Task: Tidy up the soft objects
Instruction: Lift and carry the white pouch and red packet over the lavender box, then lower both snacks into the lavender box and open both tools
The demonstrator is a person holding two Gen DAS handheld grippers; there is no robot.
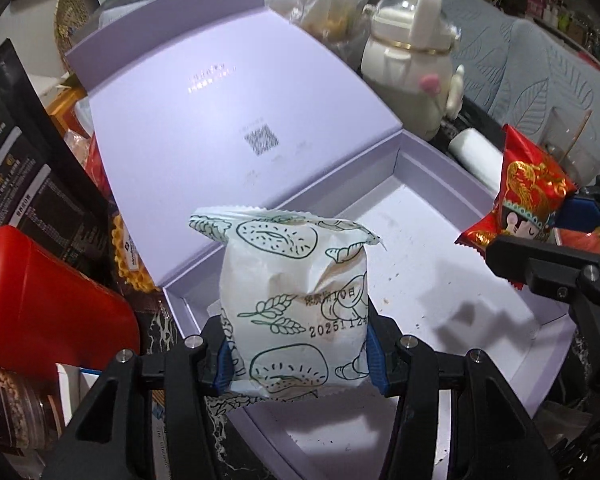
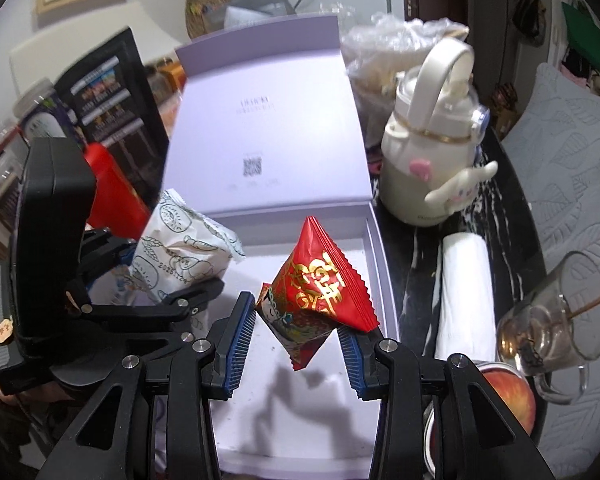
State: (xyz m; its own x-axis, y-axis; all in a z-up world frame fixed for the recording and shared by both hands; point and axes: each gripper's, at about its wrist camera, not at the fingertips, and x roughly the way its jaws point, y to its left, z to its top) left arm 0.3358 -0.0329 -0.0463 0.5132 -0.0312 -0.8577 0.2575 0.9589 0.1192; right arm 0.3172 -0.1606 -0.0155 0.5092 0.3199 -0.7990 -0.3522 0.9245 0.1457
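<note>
Your left gripper (image 1: pixel 300 354) clamps a white bread packet (image 1: pixel 295 304) at lower centre, above the open lilac box (image 1: pixel 452 280). Your right gripper (image 2: pixel 295 344) pinches a red snack pouch (image 2: pixel 320 292) mid-frame over the box floor. A cream kettle (image 2: pixel 432 152) stands upper right.

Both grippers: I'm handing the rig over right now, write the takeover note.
Left gripper: shut on the white bread packet, held above the near left part of the open lavender box.
Right gripper: shut on the red snack packet, held above the box's right side.
Done: both packets picked up and brought over the box; its floor shows only crumbs.
Left: lower each packet into the box and release. Whether the lid gets closed afterwards I cannot tell.
</note>
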